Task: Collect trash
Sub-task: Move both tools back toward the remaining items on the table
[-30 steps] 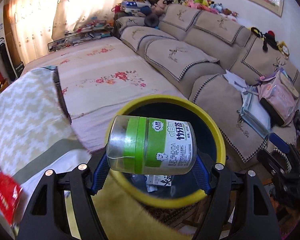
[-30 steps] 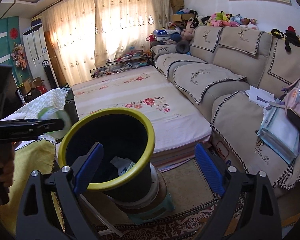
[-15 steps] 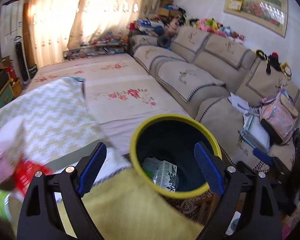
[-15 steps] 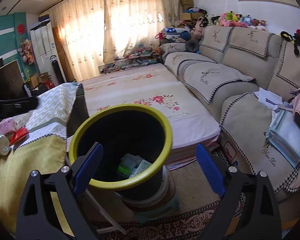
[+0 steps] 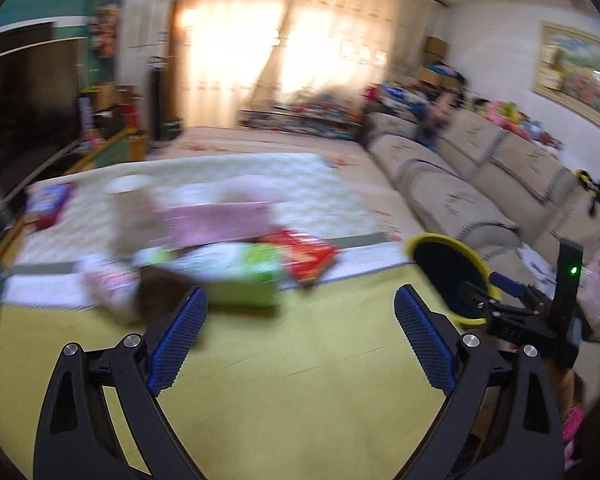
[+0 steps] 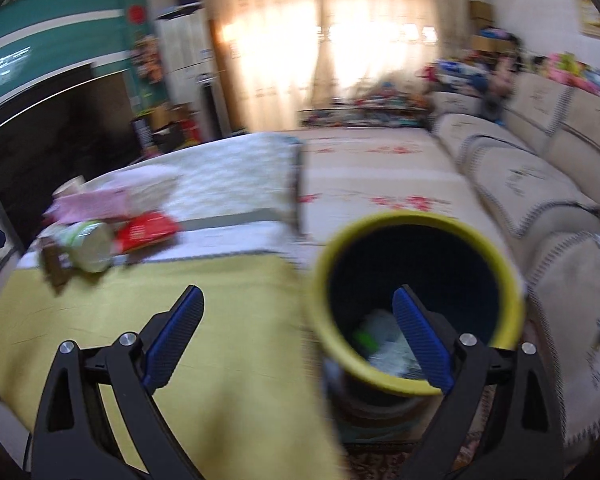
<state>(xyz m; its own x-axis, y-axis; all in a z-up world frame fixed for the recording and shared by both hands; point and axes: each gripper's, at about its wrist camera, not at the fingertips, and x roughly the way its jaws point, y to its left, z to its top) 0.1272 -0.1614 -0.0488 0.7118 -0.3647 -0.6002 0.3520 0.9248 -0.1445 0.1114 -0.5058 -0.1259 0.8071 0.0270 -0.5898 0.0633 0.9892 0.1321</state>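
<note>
Left wrist view: left gripper (image 5: pixel 300 336) is hanging over the yellow cloth (image 5: pixel 300 380), jaws spread wide, nothing between them. Trash pile is sitting ahead at the far edge of the yellow cloth: red packet (image 5: pixel 306 258), green-and-white package (image 5: pixel 240 272), pink box (image 5: pixel 216 224). All are smearing with motion blur, so outlines are unreliable. Yellow-rimmed bin (image 5: pixel 448 276) is showing off to the right, partly behind the right gripper (image 5: pixel 512 292); from this side I cannot tell how that one's jaws stand.

Risk, as I judge it: closing on the pile while the picture is blurring this much could pinch two overlapping pieces at once, or nudge the red packet off the cloth edge.

Right wrist view: right gripper (image 6: pixel 300 336) is holding its jaws wide apart and empty, one finger over the yellow cloth (image 6: pixel 220 360), the other over the bin (image 6: pixel 416 304) mouth. This view is showing what the other cannot: the inside of the bin, with a green-and-clear item and pale wrappers (image 6: pixel 384 344) already lying at the bottom. The pile (image 6: pixel 112 232) is appearing far left, well apart from the bin.

Risk here: the bin is standing on a low support just beside the table edge; a swinging finger catching the rim could tip it.
</note>
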